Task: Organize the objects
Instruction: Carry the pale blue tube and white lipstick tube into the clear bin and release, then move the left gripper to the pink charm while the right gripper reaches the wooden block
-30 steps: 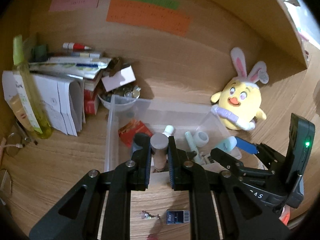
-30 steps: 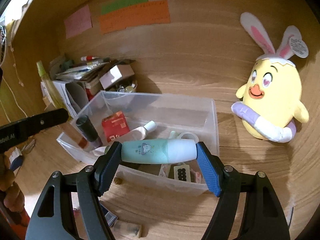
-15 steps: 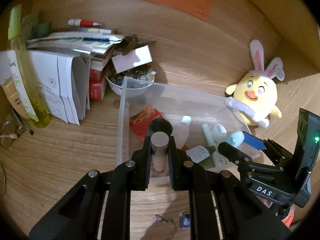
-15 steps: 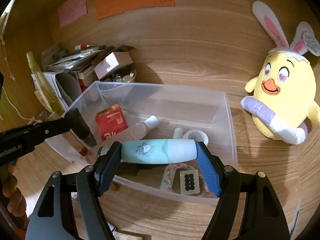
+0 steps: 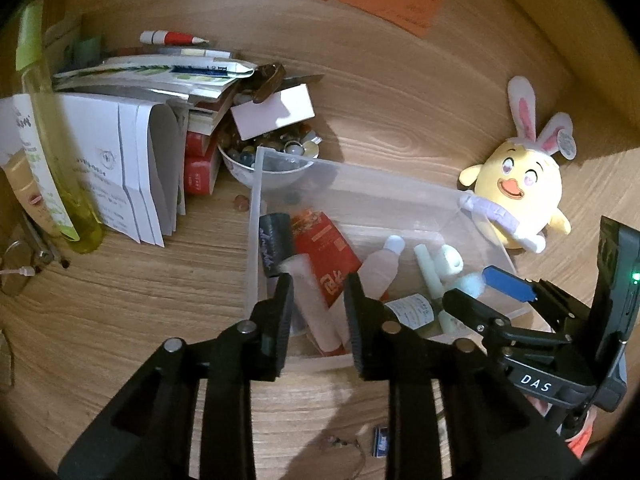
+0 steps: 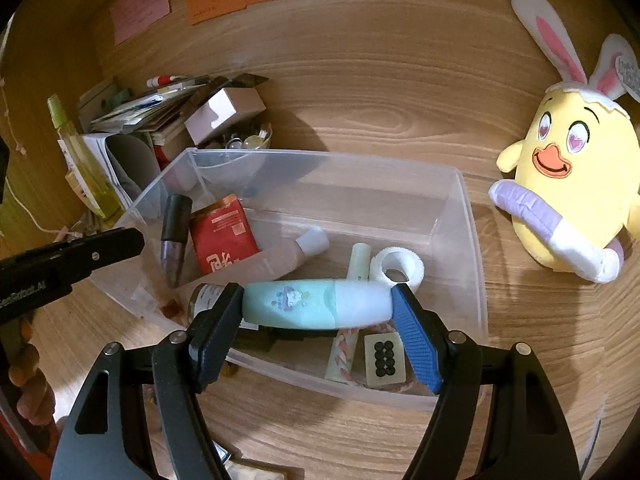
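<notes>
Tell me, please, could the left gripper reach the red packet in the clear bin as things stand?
Probably yes: the left gripper, open, hangs over the clear bin, and the red packet lies uncovered ahead, beside the just-released tube.

White letters "DAS" stand on the right gripper's black body (image 5: 536, 384); "GenRobot_AI" runs along the left gripper's arm (image 6: 44, 276).

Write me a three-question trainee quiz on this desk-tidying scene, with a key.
1. True or false: the right claw holds the mint-green tube by its two ends.
2. Fill in: in the right wrist view, the plush chick sits to the ____ of the clear bin.
3. The red packet lies: A in the bin, B on the chick, C in the claw.
Key: 1 true; 2 right; 3 A.
</notes>
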The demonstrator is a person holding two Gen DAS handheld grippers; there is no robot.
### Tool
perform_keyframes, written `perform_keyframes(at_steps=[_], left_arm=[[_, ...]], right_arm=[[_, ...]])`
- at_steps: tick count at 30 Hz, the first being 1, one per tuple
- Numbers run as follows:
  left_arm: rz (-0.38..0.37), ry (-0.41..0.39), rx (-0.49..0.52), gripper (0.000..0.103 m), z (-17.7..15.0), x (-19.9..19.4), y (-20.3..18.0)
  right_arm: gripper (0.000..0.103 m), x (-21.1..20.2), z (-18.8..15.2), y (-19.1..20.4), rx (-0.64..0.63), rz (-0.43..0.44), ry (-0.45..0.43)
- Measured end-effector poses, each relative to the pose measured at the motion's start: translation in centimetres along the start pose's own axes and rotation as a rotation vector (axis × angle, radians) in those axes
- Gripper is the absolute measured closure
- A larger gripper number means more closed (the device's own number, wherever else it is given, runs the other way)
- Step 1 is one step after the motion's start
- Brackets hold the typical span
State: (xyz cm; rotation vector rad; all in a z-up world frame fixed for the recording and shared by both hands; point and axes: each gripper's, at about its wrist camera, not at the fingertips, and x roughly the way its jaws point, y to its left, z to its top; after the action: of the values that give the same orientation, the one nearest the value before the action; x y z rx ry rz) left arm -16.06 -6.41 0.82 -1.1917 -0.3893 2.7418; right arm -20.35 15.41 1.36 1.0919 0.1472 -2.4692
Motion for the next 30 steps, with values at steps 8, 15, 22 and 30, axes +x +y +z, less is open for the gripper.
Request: perform_keyframes(at_steps=[8, 15, 22, 30], left_arm=[[0.023, -0.029, 0.05, 0.061, -0.5, -1.5, -1.1], [0.039, -0.06, 0.084, 0.047, -1.2, -3.2, -2.1], [0.07, -0.07, 0.103, 0.031, -2.3, -4.6, -2.2], [0.106, -0.045, 0.101, 0.021, -4.4, -5.2, -1.5]], right_arm=[[0.03, -1.7, -0.2, 0.5, -0.012, 0.018, -0.026], [0.026, -3.9, -1.1, 1.0, -0.034, 0.034, -0.053], [0.022, -5.8, -2.9, 1.6, -0.071, 0.038, -0.068], [0.022, -6.2, -4.6, 2.1, -0.05, 0.082, -0.051]])
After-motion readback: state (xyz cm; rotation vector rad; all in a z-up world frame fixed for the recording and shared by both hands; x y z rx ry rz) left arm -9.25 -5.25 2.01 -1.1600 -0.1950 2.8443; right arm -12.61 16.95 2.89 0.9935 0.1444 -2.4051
